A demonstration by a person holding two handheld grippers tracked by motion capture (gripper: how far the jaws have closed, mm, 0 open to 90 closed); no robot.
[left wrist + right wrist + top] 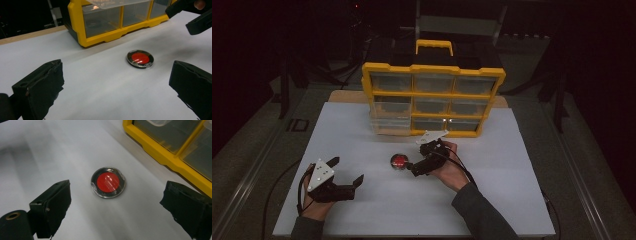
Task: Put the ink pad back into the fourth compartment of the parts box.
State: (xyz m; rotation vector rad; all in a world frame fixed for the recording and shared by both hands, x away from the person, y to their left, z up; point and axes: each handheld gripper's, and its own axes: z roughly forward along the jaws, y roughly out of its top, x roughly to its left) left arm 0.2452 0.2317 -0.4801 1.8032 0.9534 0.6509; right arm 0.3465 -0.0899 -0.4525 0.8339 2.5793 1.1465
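Red disc, flat on my white table

The small round disc (398, 161) lies flat near the table's centre, its red middle ringed in black under a clear glossy cover; it sits at six o'clock from the yellow drawer organizer (433, 98), apart from it; that organizer stands upright with clear drawers, handle on top.
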